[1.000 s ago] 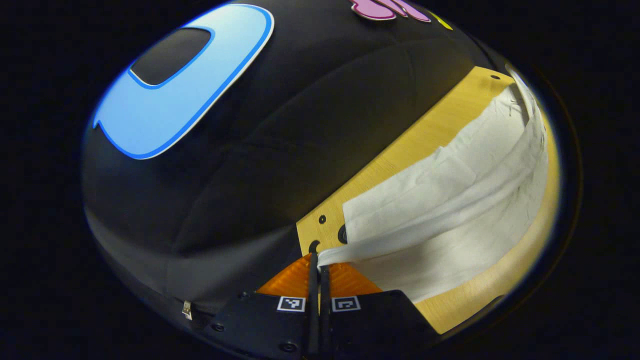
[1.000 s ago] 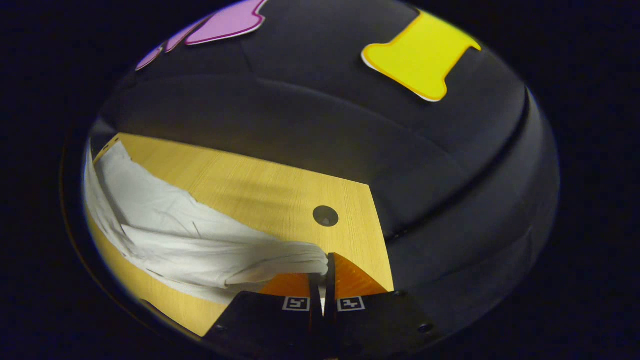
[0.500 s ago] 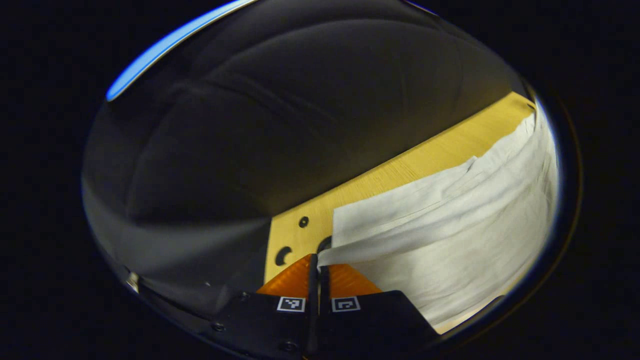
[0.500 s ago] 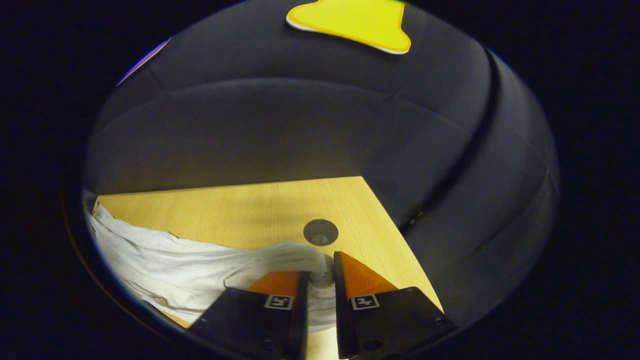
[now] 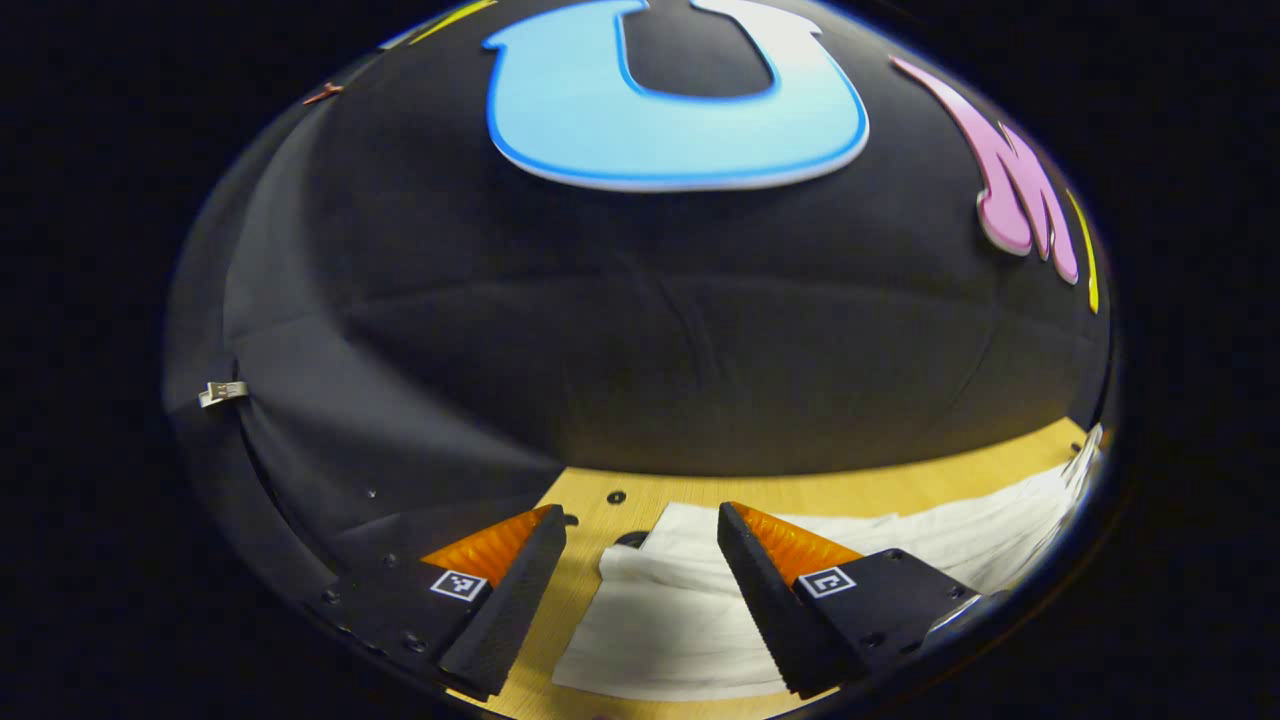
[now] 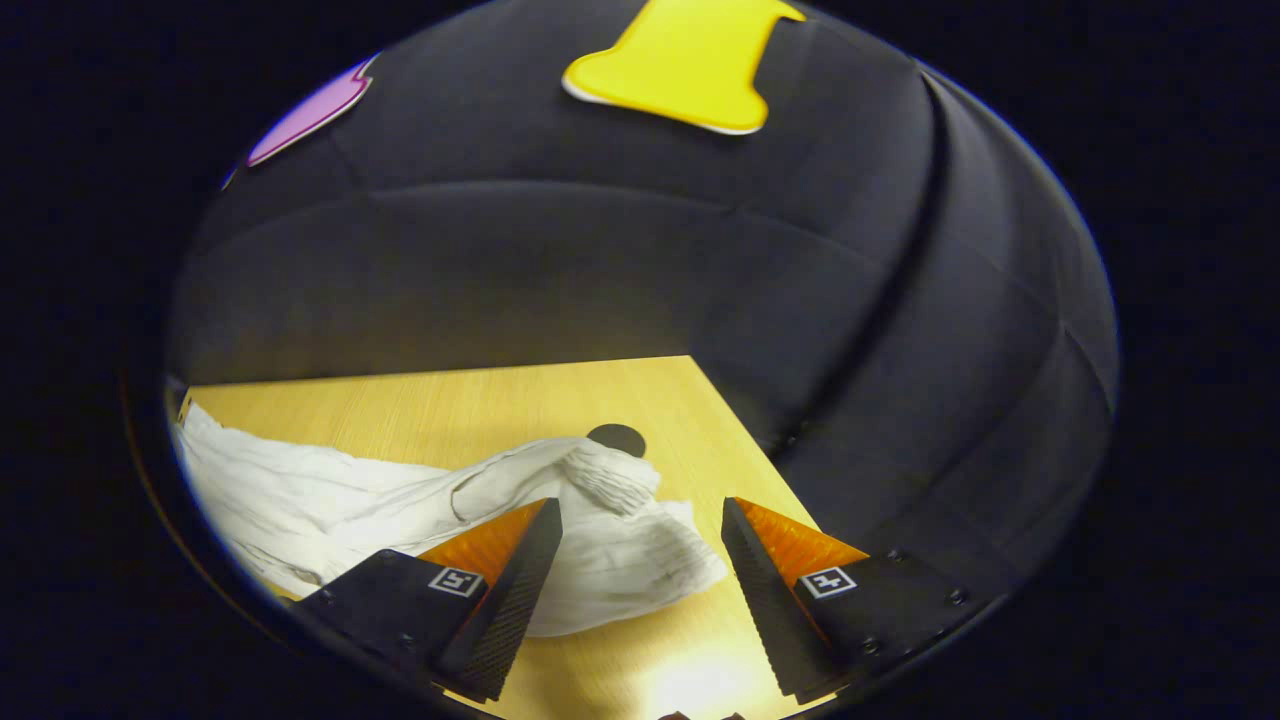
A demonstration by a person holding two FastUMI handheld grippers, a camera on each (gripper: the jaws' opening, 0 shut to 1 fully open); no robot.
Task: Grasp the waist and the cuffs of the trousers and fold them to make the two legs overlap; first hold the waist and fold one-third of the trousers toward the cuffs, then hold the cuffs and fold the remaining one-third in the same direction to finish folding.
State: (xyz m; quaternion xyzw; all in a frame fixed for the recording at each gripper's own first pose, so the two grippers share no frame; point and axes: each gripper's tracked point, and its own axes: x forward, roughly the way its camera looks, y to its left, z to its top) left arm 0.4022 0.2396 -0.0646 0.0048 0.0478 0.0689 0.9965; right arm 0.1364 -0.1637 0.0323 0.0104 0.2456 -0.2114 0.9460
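White trousers (image 5: 690,620) lie along the wooden table (image 5: 900,490). In the left gripper view their cuff end rests flat between and just beyond the fingers of my left gripper (image 5: 640,525), which stands open and apart from the cloth. In the right gripper view the gathered elastic waist (image 6: 610,475) of the trousers (image 6: 300,500) lies bunched on the table (image 6: 480,400), just ahead of my right gripper (image 6: 640,515), which is open with nothing pressed between its fingers.
A dark round hole (image 6: 617,438) in the tabletop sits just behind the waist. Small holes (image 5: 616,497) mark the table corner near the cuffs. The black cloth wall stands close behind the table's far edge in both views.
Both grippers have let go of the trousers and opened wide. The cuffs and the waist now lie on the table. The left view has swung up toward the wall.
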